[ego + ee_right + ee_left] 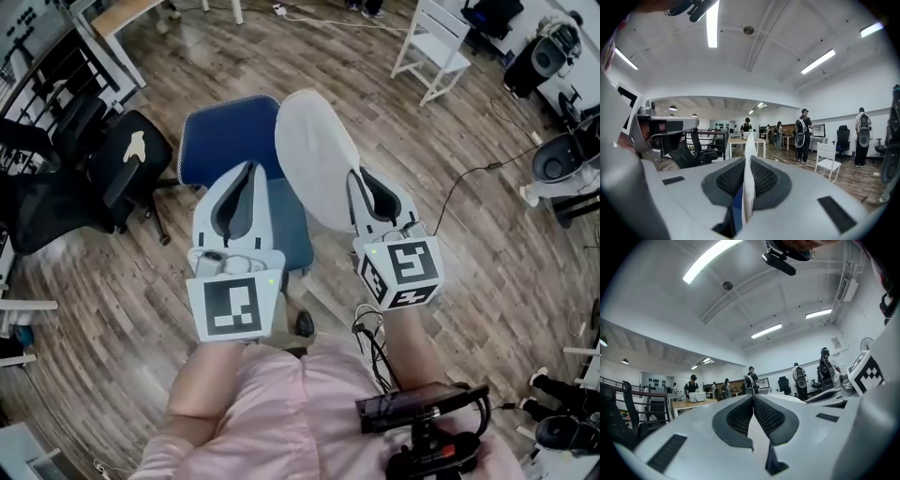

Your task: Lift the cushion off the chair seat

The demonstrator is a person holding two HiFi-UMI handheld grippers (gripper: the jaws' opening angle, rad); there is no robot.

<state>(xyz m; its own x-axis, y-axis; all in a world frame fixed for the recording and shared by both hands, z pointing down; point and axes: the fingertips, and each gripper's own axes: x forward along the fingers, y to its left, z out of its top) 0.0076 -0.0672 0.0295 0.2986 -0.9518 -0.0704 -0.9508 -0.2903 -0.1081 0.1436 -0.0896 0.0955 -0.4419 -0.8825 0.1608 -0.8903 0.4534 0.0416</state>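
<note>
In the head view a pale grey oval cushion hangs tilted on edge above the blue chair seat, off its surface. My right gripper is shut on the cushion's near rim. In the right gripper view the cushion shows as a thin white edge pinched between the dark pads, with a strip of blue beside it. My left gripper hovers over the seat's front, shut with nothing in it. Its jaws meet at the tips and point out at the room.
A black office chair stands left of the blue seat. A white chair is at the back right and a cable runs over the wooden floor. Several people stand by desks far off. A black device hangs near my waist.
</note>
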